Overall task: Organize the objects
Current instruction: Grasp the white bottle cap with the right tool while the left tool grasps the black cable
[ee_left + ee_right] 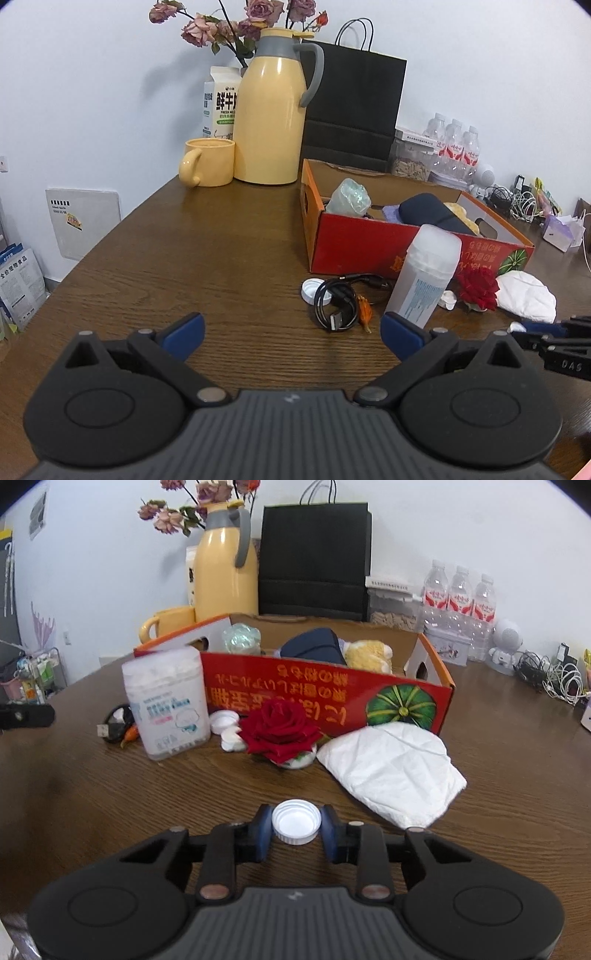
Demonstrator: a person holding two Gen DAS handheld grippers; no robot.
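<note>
White bottle cap [296,821] sits clamped between right tongs [295,829] fingers.

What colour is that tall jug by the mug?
Pale yellow jug with grey collar and handle; clearest in the left wrist view.

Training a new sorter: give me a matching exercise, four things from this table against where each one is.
Things:
1. White plastic bottle cap
2. Red rose
3. Dark blue pouch
4. Yellow ceramic mug

Places:
A. Inside the red cardboard box
B. Beside the yellow thermos jug
C. Between the right tool's blue pads
D. On the table in front of the box

Pairs: 1-C, 2-D, 3-A, 4-B
</note>
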